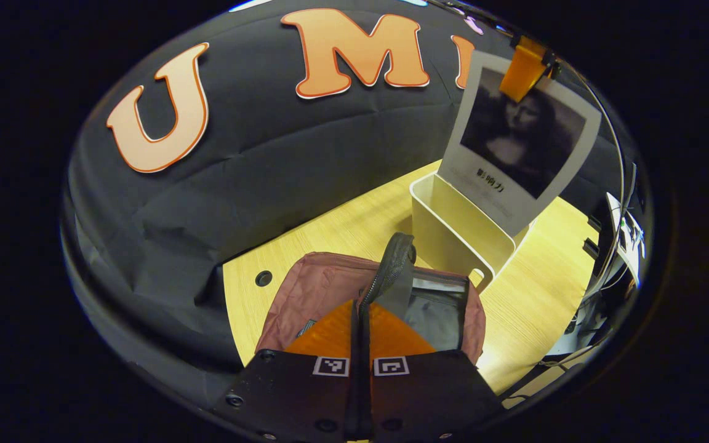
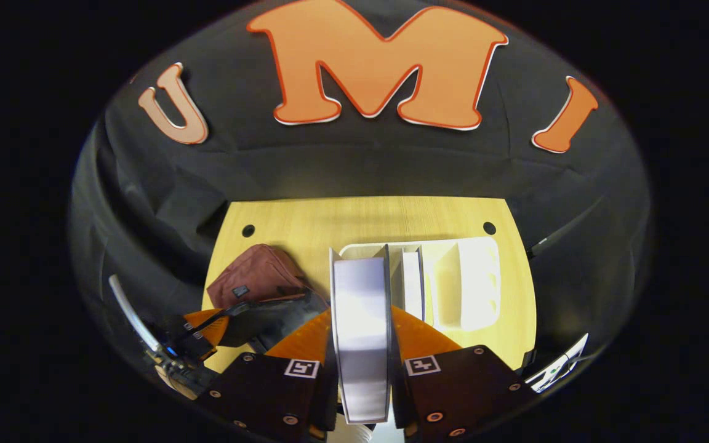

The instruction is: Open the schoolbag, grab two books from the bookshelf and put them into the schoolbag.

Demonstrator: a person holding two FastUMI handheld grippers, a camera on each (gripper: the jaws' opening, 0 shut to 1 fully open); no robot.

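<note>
The right hand-held gripper (image 2: 360, 363) is pinching a book (image 2: 360, 320) by its covers, holding it up over the white bookshelf (image 2: 477, 283) at the back of the desk (image 2: 360, 218) — the first-book step seems to be in hand. In the left gripper view, the left hand-held gripper (image 1: 360, 344) is pressing its fingers together on the zipper edge by the strap (image 1: 394, 258) of the schoolbag (image 1: 324, 283), keeping its mouth gaping just beside the shelf. Next, the book probably needs carrying across and lowering into that opening — squarely. The bag's depth is hidden, and a second book (image 2: 413, 283) in the shelf is showing edge-on only.
</note>
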